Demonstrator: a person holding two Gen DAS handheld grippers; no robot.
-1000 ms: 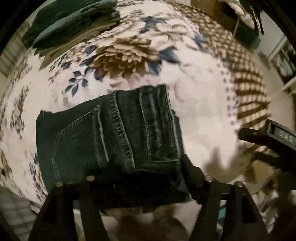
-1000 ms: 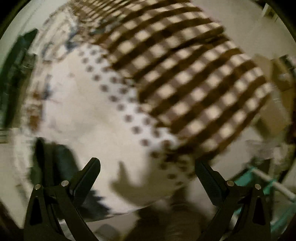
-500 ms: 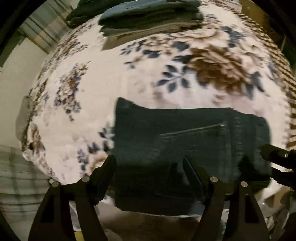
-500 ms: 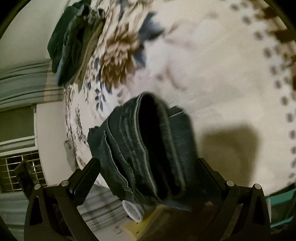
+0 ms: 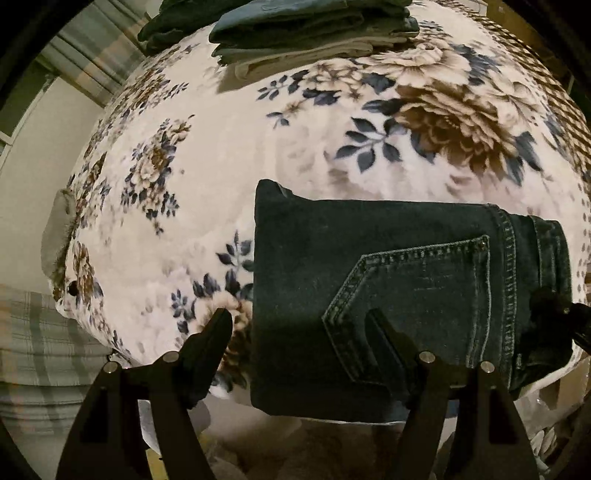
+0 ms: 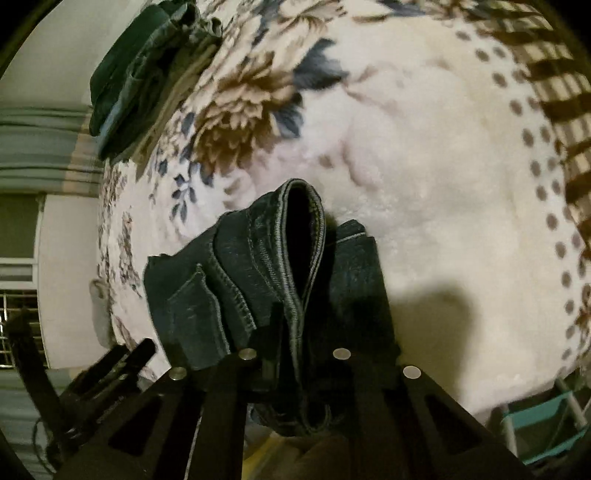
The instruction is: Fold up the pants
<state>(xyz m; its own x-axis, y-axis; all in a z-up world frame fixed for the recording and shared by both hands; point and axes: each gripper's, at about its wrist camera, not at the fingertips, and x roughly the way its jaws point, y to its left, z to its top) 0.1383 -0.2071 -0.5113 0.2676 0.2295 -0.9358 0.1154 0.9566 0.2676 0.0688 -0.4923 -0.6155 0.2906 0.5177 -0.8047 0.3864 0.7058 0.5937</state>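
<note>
Dark blue jeans (image 5: pixel 388 280) lie folded in a compact rectangle near the front edge of a floral blanket (image 5: pixel 229 155), back pocket up. My left gripper (image 5: pixel 299 325) is open, its jaws astride the jeans' left front corner, one finger (image 5: pixel 388 339) over the denim and the other over the blanket. My right gripper (image 6: pixel 310 332) is shut on the jeans' waistband end (image 6: pixel 295 258). It also shows at the right edge of the left wrist view (image 5: pixel 557 314).
A stack of folded pants (image 5: pixel 306 29) sits at the far side of the blanket; it also shows in the right wrist view (image 6: pixel 147 74). A brown checked blanket border (image 6: pixel 554 74) runs along the right. A curtain (image 5: pixel 88 59) hangs at far left.
My right gripper swung from the checked area to the jeans' waistband end and closed on it. My left gripper shifted left, so the jeans now sit to its right.
</note>
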